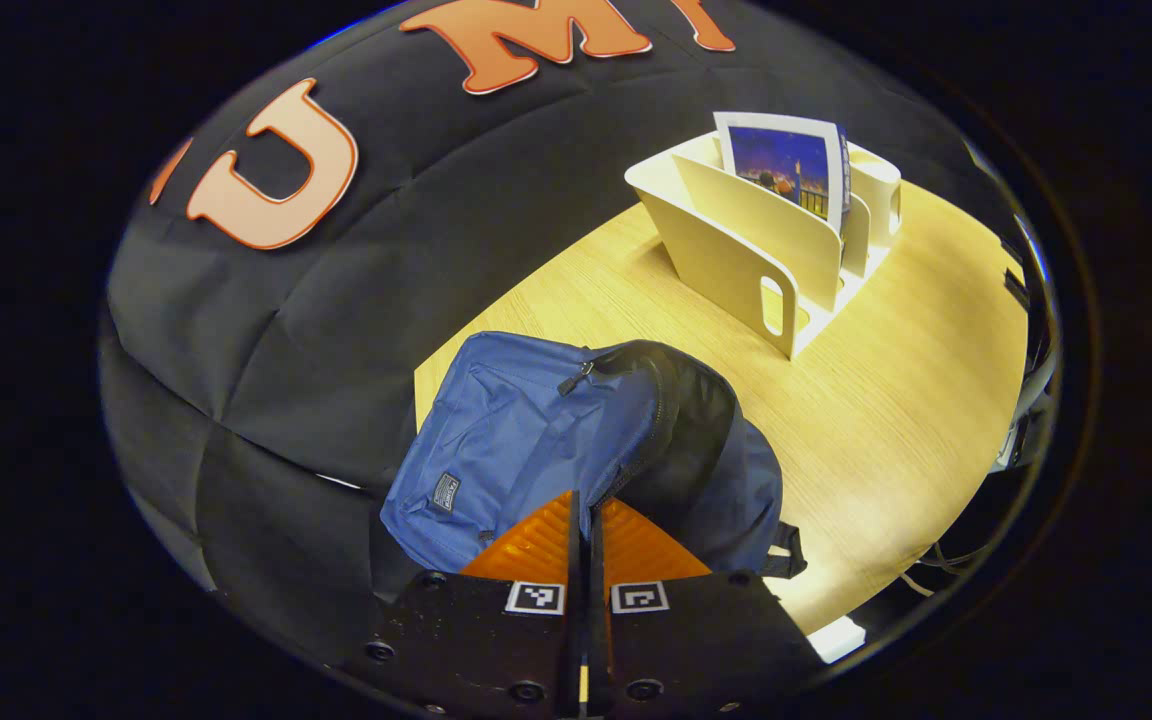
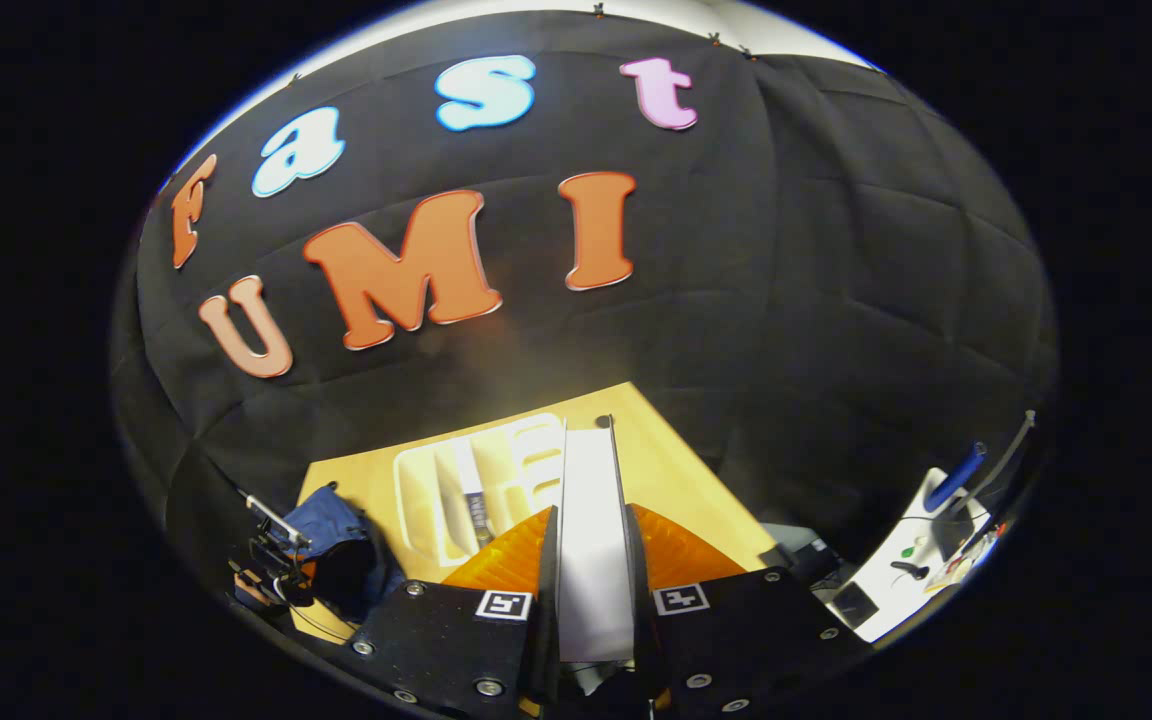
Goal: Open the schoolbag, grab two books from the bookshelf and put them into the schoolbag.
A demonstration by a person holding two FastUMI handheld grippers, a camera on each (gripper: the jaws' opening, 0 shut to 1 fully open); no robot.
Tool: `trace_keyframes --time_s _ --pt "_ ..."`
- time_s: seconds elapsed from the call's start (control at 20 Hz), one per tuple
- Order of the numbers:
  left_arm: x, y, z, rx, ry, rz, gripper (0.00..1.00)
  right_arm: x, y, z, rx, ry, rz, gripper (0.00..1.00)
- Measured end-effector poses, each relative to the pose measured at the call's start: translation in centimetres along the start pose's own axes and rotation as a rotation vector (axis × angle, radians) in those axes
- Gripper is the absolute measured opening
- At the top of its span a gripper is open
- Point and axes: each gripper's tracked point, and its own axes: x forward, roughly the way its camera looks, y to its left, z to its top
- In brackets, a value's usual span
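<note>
A: What do your grippers hold?

B: Your right gripper (image 2: 591, 560) is clenched on a book (image 2: 591, 540), both fingers pressing its covers. Its long axis runs forward along the fingers, spine or edge towards the camera, far end over the bookshelf (image 2: 436, 490). Your left gripper (image 1: 584, 560) has its fingers closed together just at the rim of the schoolbag (image 1: 536, 440); whether they pinch fabric cannot be told.

A: Where are the task's things?

B: The schoolbag lies unzipped on the table (image 1: 896, 400), mouth facing the bookshelf, where a second book (image 1: 786, 170) stands upright.

A: What could fail?

B: Probably the book catches the bag's slack rim if you enter it crosswise; turn its long axis into the opening. A loose grip could let it pivot.
</note>
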Motion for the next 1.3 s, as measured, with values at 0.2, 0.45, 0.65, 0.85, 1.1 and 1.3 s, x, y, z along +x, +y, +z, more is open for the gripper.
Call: trace_keyframes --time_s 0.2,0.45,0.65,0.85,1.1,1.3 --pt "-0.7 1.1 0.6 -0.057 -0.014 -0.02 0.03 2.3 6.6 -2.8 0.021 0.046 0.152 0.29" --pt "-1.4 2.7 0.9 -0.111 -0.013 -0.055 0.03 4.9 13.4 -6.1 0.092 0.091 0.301 0.29" --pt "-2.0 3.9 2.0 -0.038 -0.018 -0.039 0.02 7.0 18.8 -7.9 0.17 0.101 0.42 0.29" --pt "-2.9 5.4 2.5 -0.001 -0.049 0.001 0.01 9.0 23.5 -8.6 0.24 0.064 0.506 0.29" --pt "-4.1 6.8 2.8 -0.025 -0.097 0.047 0.0 11.6 28.5 -11.6 0.324 0.069 0.58 0.29" --pt "-4.1 6.6 2.6 -0.063 -0.117 0.045 0.01 14.1 32.7 -14.8 0.378 0.092 0.612 0.29"
